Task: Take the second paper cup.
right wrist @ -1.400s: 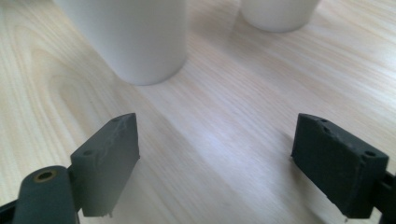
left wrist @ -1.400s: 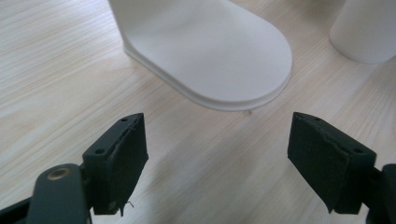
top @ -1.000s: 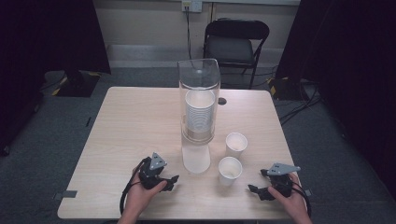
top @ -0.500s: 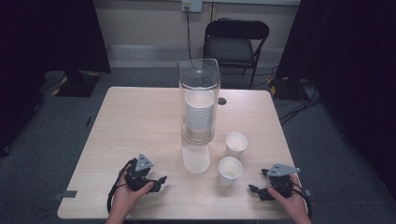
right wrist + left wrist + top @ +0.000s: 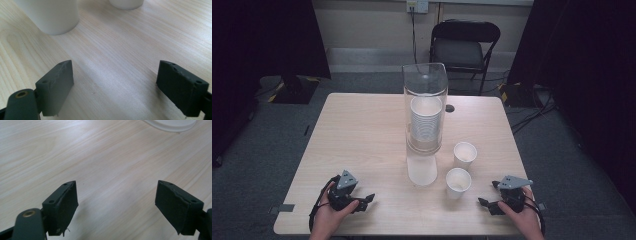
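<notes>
High view shows both hand-held grippers low on the bench [image 5: 362,130] — left hand-held gripper [image 5: 364,200] and right hand-held gripper [image 5: 484,204] gaping, empty. Nearest paper cup [image 5: 458,182] stands before the right one; approach level, jaws around its wall, squeeze gently.

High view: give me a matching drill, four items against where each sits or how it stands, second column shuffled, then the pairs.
Items:
1. stack of cups
2. upside-down cup
3. left gripper
4. folding chair

Places or states:
A. on the floor beyond the far table edge
B. inside the clear tube, mid-table
C. near the front left table edge, jaws apart, nothing between them
D. on the table directly in front of the tube's base

Pairs: 1-B, 2-D, 3-C, 4-A
</notes>
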Action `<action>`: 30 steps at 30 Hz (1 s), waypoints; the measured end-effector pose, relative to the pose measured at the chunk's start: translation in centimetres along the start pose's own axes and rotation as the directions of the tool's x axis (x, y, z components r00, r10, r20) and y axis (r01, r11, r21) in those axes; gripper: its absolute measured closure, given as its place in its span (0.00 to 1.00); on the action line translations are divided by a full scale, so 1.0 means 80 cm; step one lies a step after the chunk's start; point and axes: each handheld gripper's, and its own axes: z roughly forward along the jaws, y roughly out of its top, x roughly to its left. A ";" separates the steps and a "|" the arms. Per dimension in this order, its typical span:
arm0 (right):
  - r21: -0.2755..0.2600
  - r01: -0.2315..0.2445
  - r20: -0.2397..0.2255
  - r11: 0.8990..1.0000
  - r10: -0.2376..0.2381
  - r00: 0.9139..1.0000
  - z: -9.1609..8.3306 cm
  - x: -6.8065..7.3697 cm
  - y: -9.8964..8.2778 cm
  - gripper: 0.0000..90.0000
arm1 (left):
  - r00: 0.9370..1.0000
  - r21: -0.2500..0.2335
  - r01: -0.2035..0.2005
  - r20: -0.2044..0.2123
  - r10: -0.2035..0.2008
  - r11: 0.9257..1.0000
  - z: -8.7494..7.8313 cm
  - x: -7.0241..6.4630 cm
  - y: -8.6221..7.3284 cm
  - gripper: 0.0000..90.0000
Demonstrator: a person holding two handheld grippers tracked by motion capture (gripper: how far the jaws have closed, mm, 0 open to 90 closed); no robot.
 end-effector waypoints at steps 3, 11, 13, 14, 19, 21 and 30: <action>0.001 0.000 0.002 1.000 0.000 1.000 0.000 0.000 0.000 0.15 | 1.000 0.000 0.014 -0.011 -0.014 1.000 -0.006 0.008 -0.008 0.20; 0.000 -0.001 0.000 1.000 0.001 1.000 0.000 0.000 0.000 0.15 | 0.999 0.007 0.024 -0.043 -0.024 1.000 -0.010 0.019 -0.024 0.19; 0.000 0.000 0.000 1.000 0.000 1.000 0.000 0.000 0.000 0.15 | 0.999 0.016 0.008 -0.053 -0.007 1.000 -0.009 0.020 -0.028 0.19; 0.000 0.000 -0.001 1.000 0.000 1.000 0.000 0.000 0.000 0.15 | 0.998 0.019 0.002 -0.058 -0.001 1.000 -0.008 0.020 -0.030 0.19; 0.000 0.000 0.000 1.000 0.000 1.000 0.000 0.000 0.000 0.15 | 0.998 -0.001 0.002 -0.058 -0.002 1.000 -0.006 0.021 -0.035 0.17; 0.001 0.000 0.001 1.000 0.000 1.000 0.000 0.000 0.000 0.15 | 0.999 -0.031 0.003 -0.044 -0.004 1.000 -0.004 0.021 -0.038 0.16; 0.002 -0.001 0.001 1.000 0.001 1.000 -0.001 0.001 0.000 0.15 | 0.999 -0.027 -0.015 -0.029 0.014 1.000 -0.004 0.023 -0.038 0.14</action>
